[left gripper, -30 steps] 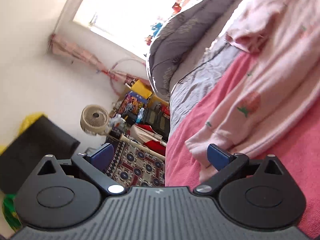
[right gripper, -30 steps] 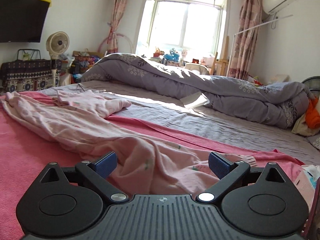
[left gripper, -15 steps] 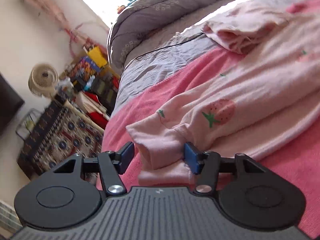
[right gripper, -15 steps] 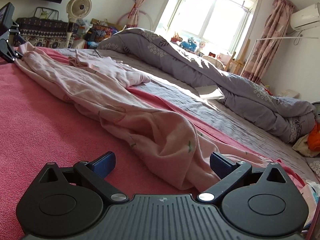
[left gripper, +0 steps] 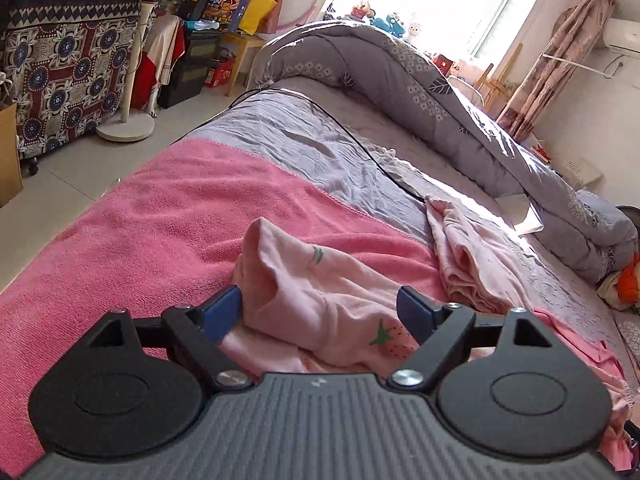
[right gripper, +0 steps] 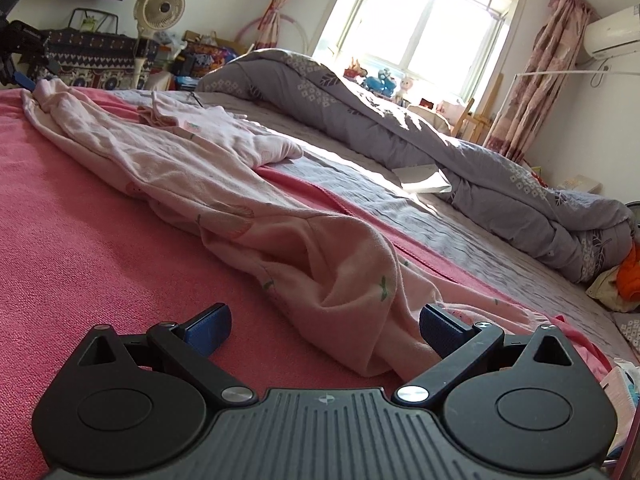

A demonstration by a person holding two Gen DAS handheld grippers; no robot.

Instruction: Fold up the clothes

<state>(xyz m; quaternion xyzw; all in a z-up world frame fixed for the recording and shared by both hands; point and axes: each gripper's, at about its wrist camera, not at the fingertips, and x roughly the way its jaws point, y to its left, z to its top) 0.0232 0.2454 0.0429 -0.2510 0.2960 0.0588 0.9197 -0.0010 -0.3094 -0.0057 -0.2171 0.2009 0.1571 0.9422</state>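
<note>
**Tongs at Both Ends of a Pink Garment**

Left tongs [left gripper: 320, 306]: jaws spread, having just been opening, with one end of the pink garment [left gripper: 320, 304] bunched between them; the left pad [left gripper: 222, 312] touches the cloth, the right pad stands clear of it. Right tongs [right gripper: 324, 326]: jaws spread wide, low over the other end of the garment, whose folds lie between the pads, nearer the right one; no pinch is visible. The garment, printed with strawberries, lies stretched across the red towel [right gripper: 100, 240] on the bed. Beyond it a grey quilt [right gripper: 400, 128] is heaped below the window [right gripper: 420, 28]. A fan [right gripper: 160, 10] stands at far left.
</note>
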